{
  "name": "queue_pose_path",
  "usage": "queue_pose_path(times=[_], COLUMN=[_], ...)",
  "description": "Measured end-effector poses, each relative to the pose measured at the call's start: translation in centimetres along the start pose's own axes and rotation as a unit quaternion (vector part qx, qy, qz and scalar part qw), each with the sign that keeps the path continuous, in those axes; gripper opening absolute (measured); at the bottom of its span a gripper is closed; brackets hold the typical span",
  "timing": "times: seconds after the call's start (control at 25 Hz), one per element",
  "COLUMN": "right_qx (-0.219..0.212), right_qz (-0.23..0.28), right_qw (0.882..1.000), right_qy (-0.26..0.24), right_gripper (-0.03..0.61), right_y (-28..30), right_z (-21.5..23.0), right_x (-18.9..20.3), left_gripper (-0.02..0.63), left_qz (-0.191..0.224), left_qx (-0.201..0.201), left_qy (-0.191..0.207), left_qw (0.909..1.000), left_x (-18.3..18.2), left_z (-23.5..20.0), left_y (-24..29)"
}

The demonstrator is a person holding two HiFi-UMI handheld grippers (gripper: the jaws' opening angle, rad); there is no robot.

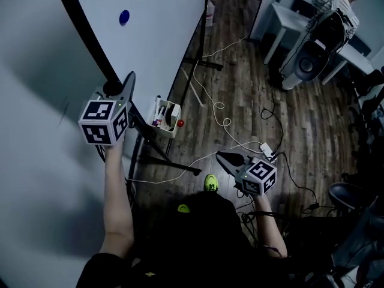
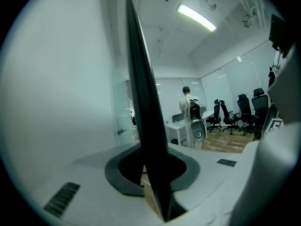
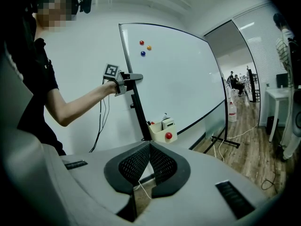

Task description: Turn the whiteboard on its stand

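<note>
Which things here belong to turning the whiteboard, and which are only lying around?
Belong to the job:
whiteboard; its black frame, clamped in the left gripper; stand.

Lying about:
magnets; pen box; white cable; power strip; right gripper, shut and empty.

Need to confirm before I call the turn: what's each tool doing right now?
Left tool: closed on the whiteboard frame.
Right tool: closed, holding nothing.

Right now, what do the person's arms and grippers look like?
The left gripper and right gripper have pale grey shells, dark pointed jaws, and a cube of black-and-white square markers each. The right one's pads are mesh-textured. Black short sleeves, bare forearms.
</note>
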State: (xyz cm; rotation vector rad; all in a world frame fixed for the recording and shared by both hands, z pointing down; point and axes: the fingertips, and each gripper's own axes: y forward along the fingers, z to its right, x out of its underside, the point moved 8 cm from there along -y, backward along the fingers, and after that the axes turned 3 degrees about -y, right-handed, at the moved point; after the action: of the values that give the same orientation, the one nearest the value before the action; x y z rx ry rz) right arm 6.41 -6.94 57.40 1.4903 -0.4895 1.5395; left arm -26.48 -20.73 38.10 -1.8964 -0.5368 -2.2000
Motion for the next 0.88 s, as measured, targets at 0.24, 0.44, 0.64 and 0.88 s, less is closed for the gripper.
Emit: queue_pose_path(times=[0.24,0.44,0.64,0.88], right_qx=[-0.022,-0.03,-0.034,-0.035], right_qz=[-0.002,-0.009,-0.011,-0.006], right_qw=[1.0,1.0,0.999,0.999], right_qy=[0.005,0.0,0.0,0.001], right_gripper=[0.0,0.0,0.0,0.0], right_y=[-0.2,0.3,0.7,0.9], right_z=[0.3,0.3,0.2,0.3], right_x=[-4.4,-4.5,-4.8,-4.5], left_gripper=[0.08,0.08,0.081,0.081], left_qz=[-0.02,-0.024,-0.027,-0.032], left_qx=[0.007,0.009,0.01,0.007], left_qy=[0.002,0.0,0.0,0.004], left_qw=[0.9998,0.9997,0.9996,0.9995], left_x=[-4.4,-4.7,-4.8,-4.3], left_z=[1.1,1.3,1.2,1.7], left_y=[-1.1,-2.3,-3.1,-3.4])
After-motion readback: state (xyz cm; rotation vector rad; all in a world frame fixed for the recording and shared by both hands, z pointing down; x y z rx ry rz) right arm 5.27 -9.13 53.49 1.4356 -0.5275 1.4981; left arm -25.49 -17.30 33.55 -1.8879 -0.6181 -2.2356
